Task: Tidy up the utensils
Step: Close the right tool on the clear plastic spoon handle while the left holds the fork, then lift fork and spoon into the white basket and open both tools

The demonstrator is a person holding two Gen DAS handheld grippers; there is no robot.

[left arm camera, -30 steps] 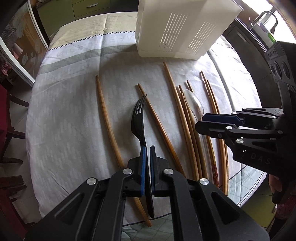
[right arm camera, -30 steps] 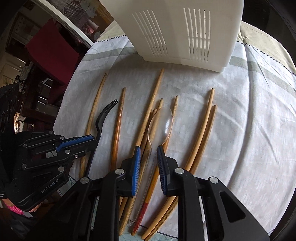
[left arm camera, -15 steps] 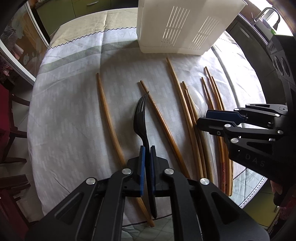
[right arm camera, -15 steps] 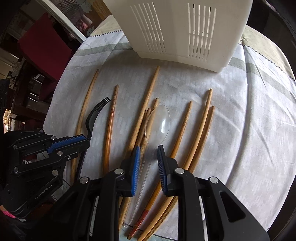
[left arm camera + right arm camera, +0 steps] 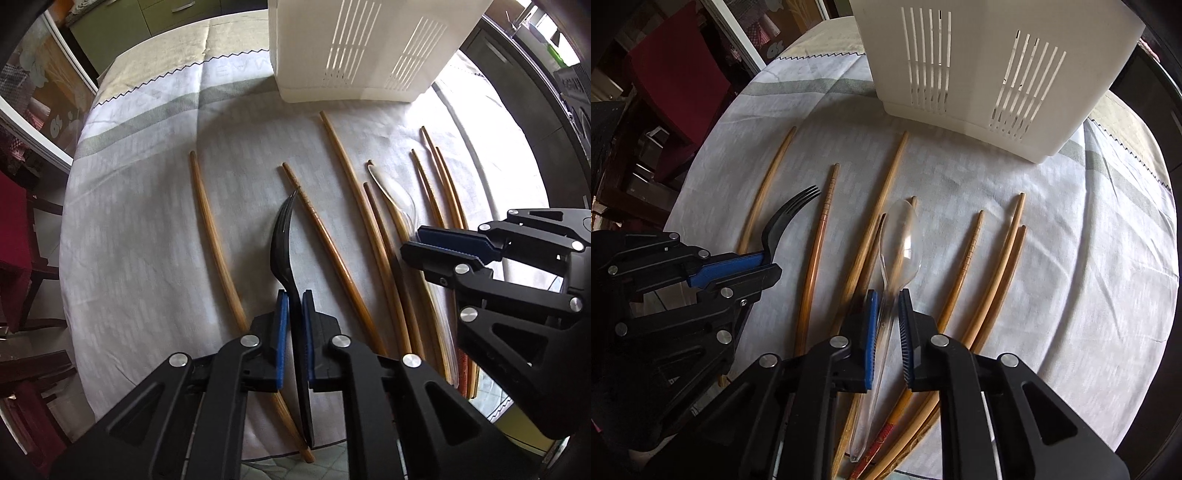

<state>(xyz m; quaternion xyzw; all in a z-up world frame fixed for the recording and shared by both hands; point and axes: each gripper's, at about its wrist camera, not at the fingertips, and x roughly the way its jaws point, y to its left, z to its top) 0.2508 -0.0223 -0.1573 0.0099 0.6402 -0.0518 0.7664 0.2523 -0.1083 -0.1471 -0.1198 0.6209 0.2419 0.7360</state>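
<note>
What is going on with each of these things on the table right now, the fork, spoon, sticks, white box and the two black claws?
Left gripper: shut on the black fork.
Black fork: held by its handle, tines pointing away.
Right gripper: closing around the clear spoon's handle.
Clear spoon: between the blue pads, bowl forward.
Chopsticks: lying loose on the cloth.
White basket: standing upright behind them.

It was a home dining room: a cloth-covered table (image 5: 147, 206), red-cushioned wooden chairs (image 5: 18, 236), green cabinets (image 5: 155, 18) behind.
</note>
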